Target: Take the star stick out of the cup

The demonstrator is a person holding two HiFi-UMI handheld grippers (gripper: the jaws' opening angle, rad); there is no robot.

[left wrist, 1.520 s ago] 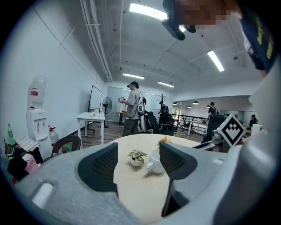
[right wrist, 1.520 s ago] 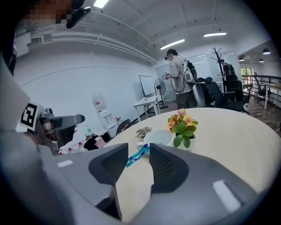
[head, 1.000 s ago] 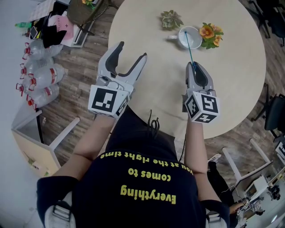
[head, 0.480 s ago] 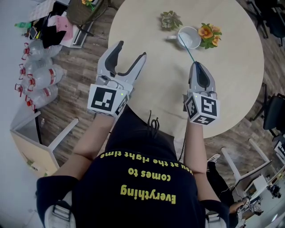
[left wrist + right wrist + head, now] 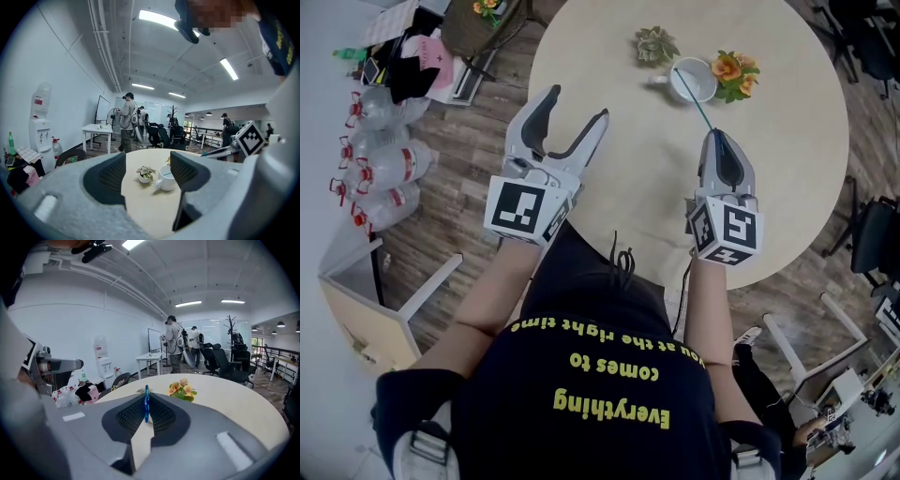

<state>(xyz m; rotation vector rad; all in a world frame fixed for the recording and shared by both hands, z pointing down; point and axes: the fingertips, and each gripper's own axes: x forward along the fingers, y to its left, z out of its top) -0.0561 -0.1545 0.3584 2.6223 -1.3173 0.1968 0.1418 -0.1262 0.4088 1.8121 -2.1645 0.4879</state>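
A white cup (image 5: 697,81) stands at the far side of the round table (image 5: 787,187). A thin blue-green star stick (image 5: 692,97) slants from the cup's left rim back to my right gripper (image 5: 715,137), which is shut on the stick's near end. In the right gripper view the blue stick (image 5: 146,404) stands pinched between the closed pads, and the cup is hidden behind them. The star end cannot be made out. My left gripper (image 5: 577,105) hangs open over the table's left edge, holding nothing. It faces the cup (image 5: 165,178).
A small succulent pot (image 5: 656,42) and orange flowers (image 5: 733,71) stand on either side of the cup. Water bottles (image 5: 384,159) and bags lie on the floor at the left. People and office chairs stand far behind the table.
The right gripper's jaws closed onto the stick and the gripper rose slightly. The stick now leans more toward the cup's left rim. The left gripper stayed put.
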